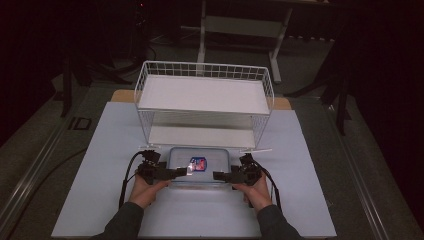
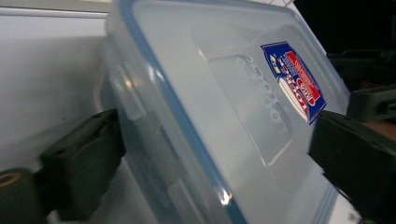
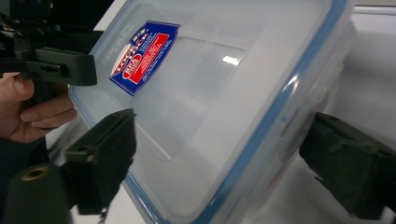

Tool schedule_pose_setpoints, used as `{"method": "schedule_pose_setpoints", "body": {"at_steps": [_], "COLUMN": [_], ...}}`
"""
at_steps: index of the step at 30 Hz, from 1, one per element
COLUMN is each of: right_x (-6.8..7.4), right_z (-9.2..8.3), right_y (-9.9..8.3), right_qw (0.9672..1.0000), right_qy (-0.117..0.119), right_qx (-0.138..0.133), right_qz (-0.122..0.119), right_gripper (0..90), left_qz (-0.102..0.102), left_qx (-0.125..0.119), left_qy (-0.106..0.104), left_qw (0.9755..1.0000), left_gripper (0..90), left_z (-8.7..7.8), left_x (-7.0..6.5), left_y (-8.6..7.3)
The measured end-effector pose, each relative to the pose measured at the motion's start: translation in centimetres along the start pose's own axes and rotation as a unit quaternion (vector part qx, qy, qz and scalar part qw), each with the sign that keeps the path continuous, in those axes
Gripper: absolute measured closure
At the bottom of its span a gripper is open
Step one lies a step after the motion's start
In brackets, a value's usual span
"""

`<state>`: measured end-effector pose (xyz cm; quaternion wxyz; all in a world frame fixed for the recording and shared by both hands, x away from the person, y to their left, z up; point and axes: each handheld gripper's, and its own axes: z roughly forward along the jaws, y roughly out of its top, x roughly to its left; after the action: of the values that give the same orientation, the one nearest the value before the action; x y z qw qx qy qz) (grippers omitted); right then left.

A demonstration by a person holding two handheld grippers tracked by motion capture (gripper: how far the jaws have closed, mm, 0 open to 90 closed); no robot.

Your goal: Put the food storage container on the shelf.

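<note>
One clear lidded food container lies on the white surface just before one two-tier wire rack. Two tongs, left tongs and right tongs, straddle its ends, jaws wide, not pressing. Bare surface flanks both sides.

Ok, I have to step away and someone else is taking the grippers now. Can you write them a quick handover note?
Left gripper: jaws wide, straddling the left end of the plastic box, one jaw under the rim, one over the lid. No firm clamp can be made out.
Right gripper: the same at the box's right end, jaws wide around the edge.
Box: lid on, with a red and blue sticker, sitting on the white table just in front of the wire shelf.
Done: both grippers are lined up on the box.
Left: likely close both, lift, and place the box on the shelf.
</note>
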<state>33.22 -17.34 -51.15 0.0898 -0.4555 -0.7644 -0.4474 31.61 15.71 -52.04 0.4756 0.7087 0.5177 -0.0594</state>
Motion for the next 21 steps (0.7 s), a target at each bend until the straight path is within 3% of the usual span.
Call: {"method": "schedule_pose_setpoints", "body": {"at_steps": [5, 10, 15, 21], "right_x": [-0.6, -0.5, -0.8, -0.4], "right_z": [-0.4, -0.9, -1.8, -2.6], "right_y": [-0.3, -0.6, -1.0, -1.4], "right_qw": [0.9996, 0.9995, 0.998, 0.9984], "right_qy": [0.017, 0.024, 0.042, 0.043], "right_qx": [-0.006, -0.008, -0.031, -0.031], "right_qz": [0.02, 0.02, 0.036, 0.018], "right_gripper": [19.3, 24.2, 38.0, 43.7], "left_qz": [-0.018, -0.032, -0.019, -0.012], "left_qx": [-0.015, -0.024, -0.021, -0.022], "left_qy": [-0.01, -0.021, -0.025, -0.029], "left_qw": [0.9997, 0.999, 0.9993, 0.9993], "left_gripper": [20.7, 28.9, 37.3, 42.0], "left_z": [-0.9, -1.7, -2.9, -3.6], "left_x": [0.5, 0.7, 0.2, -0.3], "left_y": [-0.2, -0.4, -0.8, -1.3]}}
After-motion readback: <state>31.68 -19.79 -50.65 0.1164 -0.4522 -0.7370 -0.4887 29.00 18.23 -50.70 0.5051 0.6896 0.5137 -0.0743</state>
